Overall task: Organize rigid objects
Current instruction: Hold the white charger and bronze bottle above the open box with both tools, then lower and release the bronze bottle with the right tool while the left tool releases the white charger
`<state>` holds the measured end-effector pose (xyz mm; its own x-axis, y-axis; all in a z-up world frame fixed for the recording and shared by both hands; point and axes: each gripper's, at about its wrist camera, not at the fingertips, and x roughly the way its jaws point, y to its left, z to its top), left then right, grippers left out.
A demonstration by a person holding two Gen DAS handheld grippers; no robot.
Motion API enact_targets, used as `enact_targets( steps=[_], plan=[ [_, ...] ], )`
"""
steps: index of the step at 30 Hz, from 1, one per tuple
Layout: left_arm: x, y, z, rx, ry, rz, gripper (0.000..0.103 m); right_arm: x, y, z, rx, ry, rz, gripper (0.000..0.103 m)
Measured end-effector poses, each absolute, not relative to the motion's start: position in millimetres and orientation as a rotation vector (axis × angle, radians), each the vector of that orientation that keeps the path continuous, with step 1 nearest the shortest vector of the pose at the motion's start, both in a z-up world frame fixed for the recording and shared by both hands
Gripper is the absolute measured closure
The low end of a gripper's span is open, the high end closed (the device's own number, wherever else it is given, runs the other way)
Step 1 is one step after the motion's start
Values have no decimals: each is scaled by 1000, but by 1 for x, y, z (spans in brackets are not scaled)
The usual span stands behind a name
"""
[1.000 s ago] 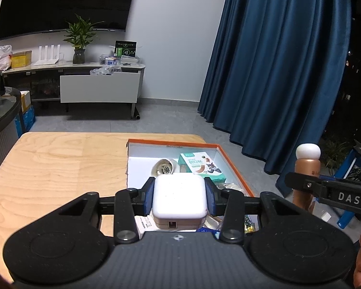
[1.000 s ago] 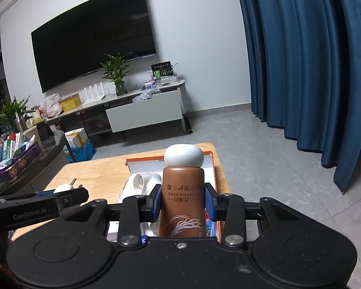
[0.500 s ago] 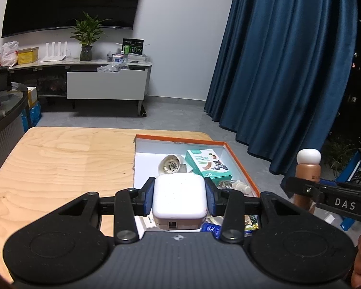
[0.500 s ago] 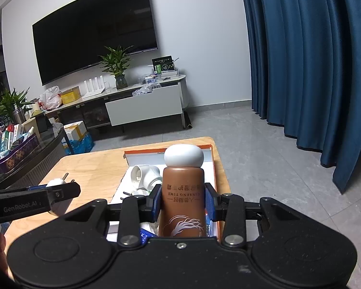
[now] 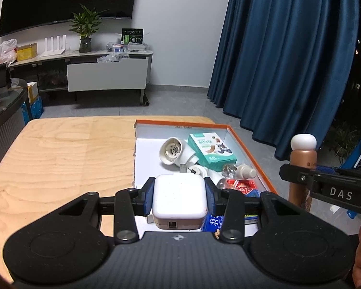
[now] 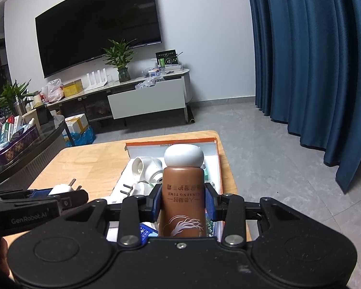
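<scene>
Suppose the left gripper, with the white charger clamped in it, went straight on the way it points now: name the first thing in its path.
Probably the white plug adapter lying in the orange-rimmed box, just beyond the charger that the left gripper holds. Depth is unclear here; the round white fitting lies further along.

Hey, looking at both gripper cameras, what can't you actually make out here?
- Left wrist view: the near end of the orange-rimmed box, hidden behind the left gripper and its white charger.
- Right wrist view: box items behind the brown bottle in the right gripper.
- Green carton print: too small.
</scene>
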<state>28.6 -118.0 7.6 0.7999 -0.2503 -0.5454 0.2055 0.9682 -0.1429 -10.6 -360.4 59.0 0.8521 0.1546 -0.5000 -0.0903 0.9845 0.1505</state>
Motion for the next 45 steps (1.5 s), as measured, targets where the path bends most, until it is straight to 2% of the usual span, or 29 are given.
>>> enact_targets(
  steps=[12,19,21,22,23,25,29,33,38,42,44,45],
  plan=[
    [35,-115,-4,-80,638,-249,61,2,-360,50,102,568,127,58],
    [41,-114,-15,-83,668,-253,61,20,-353,37,81,654,148,57],
    [43,-113,-19,-82,678,-254,61,24,-351,34,72,656,140,52],
    [44,-113,-20,-80,682,-257,61,24,-350,32,73,654,144,42],
    [45,-113,-22,-78,686,-259,61,24,-350,31,77,649,150,39],
    [48,-114,-27,-72,700,-260,61,22,-351,28,79,640,149,38],
    [52,-116,-38,-66,737,-272,61,14,-358,27,119,616,138,31],
    [57,-118,-49,-62,774,-285,60,9,-365,29,142,603,135,31],
    [57,-116,-49,-66,763,-292,46,1,-367,36,154,577,142,29],
    [52,-112,-37,-74,743,-278,39,-8,-368,43,160,557,146,27],
    [47,-113,-26,-63,727,-257,23,-14,-369,47,160,547,141,24],
    [43,-114,-20,-57,716,-246,19,-17,-369,50,157,543,138,23]
  ],
)
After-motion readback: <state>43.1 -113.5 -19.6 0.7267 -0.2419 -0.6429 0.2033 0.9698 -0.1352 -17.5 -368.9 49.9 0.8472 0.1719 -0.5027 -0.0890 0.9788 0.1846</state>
